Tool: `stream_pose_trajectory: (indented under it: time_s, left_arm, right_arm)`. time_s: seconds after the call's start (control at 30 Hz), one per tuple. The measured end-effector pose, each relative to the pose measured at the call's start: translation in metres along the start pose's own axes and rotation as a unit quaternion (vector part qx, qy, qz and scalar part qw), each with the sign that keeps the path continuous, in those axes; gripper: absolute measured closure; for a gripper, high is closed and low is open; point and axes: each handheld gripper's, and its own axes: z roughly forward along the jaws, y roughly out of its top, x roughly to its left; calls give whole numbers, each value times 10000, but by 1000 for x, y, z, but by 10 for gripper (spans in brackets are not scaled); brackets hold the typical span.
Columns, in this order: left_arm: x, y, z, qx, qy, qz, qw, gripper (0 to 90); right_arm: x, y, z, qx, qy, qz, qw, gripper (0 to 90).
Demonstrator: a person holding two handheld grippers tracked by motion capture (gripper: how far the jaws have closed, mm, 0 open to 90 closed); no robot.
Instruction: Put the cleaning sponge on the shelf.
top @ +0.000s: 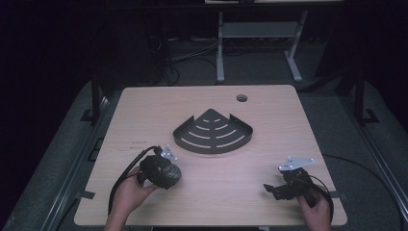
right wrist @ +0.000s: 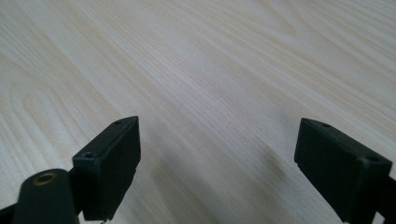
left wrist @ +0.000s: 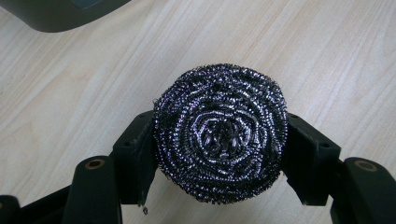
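Gripping a round steel-wool scourer (left wrist: 220, 133) between its fingers (left wrist: 133, 156) just above the tabletop (top: 211, 103), the left gripper (top: 166, 169) sat just in front of the dark corner rack (top: 213, 132), while the right gripper (top: 284, 185), fingers wide apart and empty, waited farther away.

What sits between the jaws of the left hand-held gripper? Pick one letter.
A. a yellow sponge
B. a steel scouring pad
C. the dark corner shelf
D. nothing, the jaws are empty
B: in the left gripper view, the left hand-held gripper has both jaws pressed against the sides of a round, coiled steel scouring pad above the wooden table.
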Motion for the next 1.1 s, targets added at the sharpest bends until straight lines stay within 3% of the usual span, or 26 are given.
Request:
stream_pose_trajectory:
  time_s: [0.83, 1.1]
  left_arm:
    - [4, 23, -8, -124, -43, 139, 9998, 340]
    - [8, 30, -5, -150, -139, 86, 9998, 339]
  right_arm:
    - [0, 0, -1, -33, -18, -15, 10000, 140]
    - [0, 1, 1, 21, -1, -40, 10000, 140]
